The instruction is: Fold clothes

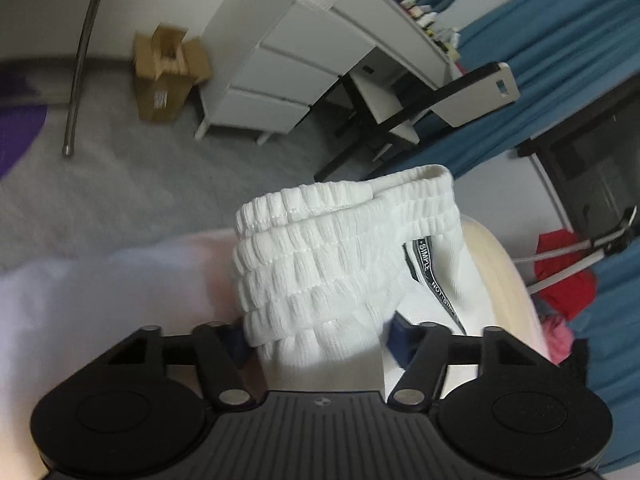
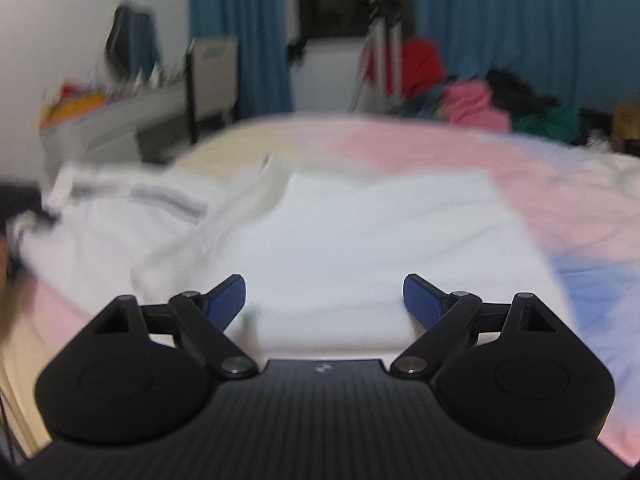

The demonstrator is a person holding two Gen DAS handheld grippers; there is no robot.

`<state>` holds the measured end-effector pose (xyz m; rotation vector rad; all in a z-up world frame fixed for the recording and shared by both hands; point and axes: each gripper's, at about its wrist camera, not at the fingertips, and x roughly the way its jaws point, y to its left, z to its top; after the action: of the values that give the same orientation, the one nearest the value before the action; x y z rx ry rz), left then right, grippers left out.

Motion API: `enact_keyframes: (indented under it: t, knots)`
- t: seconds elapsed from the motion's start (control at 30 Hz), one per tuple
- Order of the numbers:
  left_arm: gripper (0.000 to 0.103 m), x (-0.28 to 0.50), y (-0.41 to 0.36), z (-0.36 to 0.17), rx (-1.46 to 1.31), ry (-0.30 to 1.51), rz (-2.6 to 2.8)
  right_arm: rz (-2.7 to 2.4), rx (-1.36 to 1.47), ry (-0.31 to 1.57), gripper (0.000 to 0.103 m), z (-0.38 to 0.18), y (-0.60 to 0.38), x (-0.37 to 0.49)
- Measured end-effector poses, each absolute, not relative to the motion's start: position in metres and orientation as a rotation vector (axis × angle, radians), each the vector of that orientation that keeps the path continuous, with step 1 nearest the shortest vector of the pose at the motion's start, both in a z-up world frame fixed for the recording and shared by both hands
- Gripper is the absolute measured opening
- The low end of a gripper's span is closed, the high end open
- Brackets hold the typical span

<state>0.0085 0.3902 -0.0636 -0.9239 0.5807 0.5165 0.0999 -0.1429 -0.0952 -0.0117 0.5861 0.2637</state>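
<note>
My left gripper (image 1: pixel 320 340) is shut on white shorts (image 1: pixel 344 264) at their ribbed elastic waistband, which bunches up between the blue pads; a black printed drawstring (image 1: pixel 432 276) hangs on it. In the right wrist view the same white garment (image 2: pixel 360 240) lies spread over the bed, with grey stripes at its left part (image 2: pixel 168 200). My right gripper (image 2: pixel 324 300) is open and empty, low over the garment's near edge. The right view is blurred.
A bed with a pink, blue and cream sheet (image 2: pixel 540 184) lies under the garment. A white drawer desk (image 1: pixel 288 68), a chair (image 1: pixel 420 96) and a cardboard box (image 1: pixel 168 76) stand on grey carpet. A clothes pile (image 2: pixel 480 104) and tripod (image 2: pixel 380 56) stand by blue curtains.
</note>
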Motion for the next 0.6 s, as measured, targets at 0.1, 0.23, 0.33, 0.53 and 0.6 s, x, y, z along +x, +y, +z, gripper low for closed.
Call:
enact_keyframes:
  t: [0.1,0.23,0.33,0.53,0.6]
  knots:
    - [0.040,0.011,0.370,-0.041,-0.769,0.536,0.521,0.261,-0.094,0.647,0.090,-0.115,-0.129,0.107]
    - [0.026,0.024,0.323,0.005,-0.520,0.380,0.486,0.270,-0.080,0.656,0.088,-0.106,-0.130,0.108]
    - [0.025,0.020,0.271,0.045,-0.355,0.249,0.442,0.275,-0.047,0.662,0.087,-0.101,-0.136,0.107]
    - [0.023,0.023,0.134,0.111,-0.138,0.047,0.295,0.231,0.045,0.635,0.087,-0.081,-0.164,0.096]
    - [0.023,0.031,0.080,0.123,-0.088,0.012,0.245,0.189,0.096,0.621,0.087,-0.073,-0.181,0.092]
